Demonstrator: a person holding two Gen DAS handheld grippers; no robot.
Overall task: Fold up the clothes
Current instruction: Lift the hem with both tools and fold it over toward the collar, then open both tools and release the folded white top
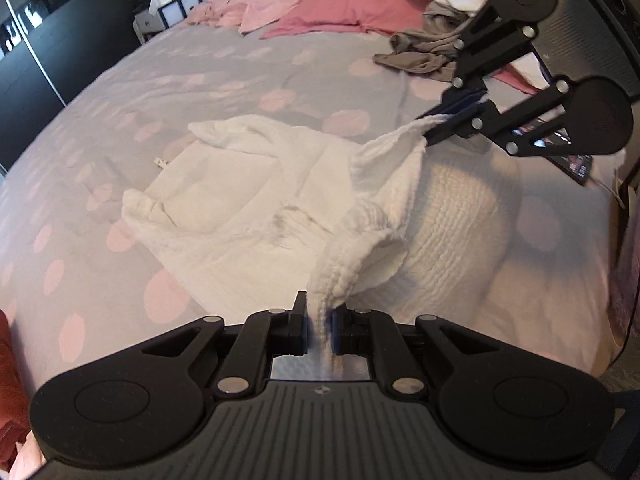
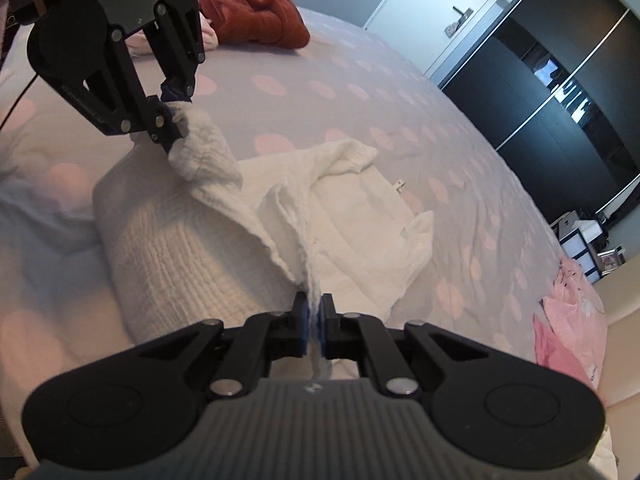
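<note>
- While it lies spread on the grey bed cover with pink dots (image 1: 140, 92), the white crinkled cotton garment (image 1: 240, 200) has one edge lifted
- left gripper (image 1: 320, 320) pinches that lifted edge, jaws pressed together on it
- right gripper (image 2: 315, 320) likewise clamps the edge
- small white tag (image 1: 159, 163) shows no readable writing

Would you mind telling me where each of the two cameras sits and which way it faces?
Left wrist: sits on the left gripper, facing across the bed toward the pink pillows; its own fingers pinch the white garment, and the right gripper shows opposite.
Right wrist: sits on the right gripper, facing the dark wardrobe; the left gripper shows upper left.
Shared: the garment, both grippers, the dotted bedspread.
</note>
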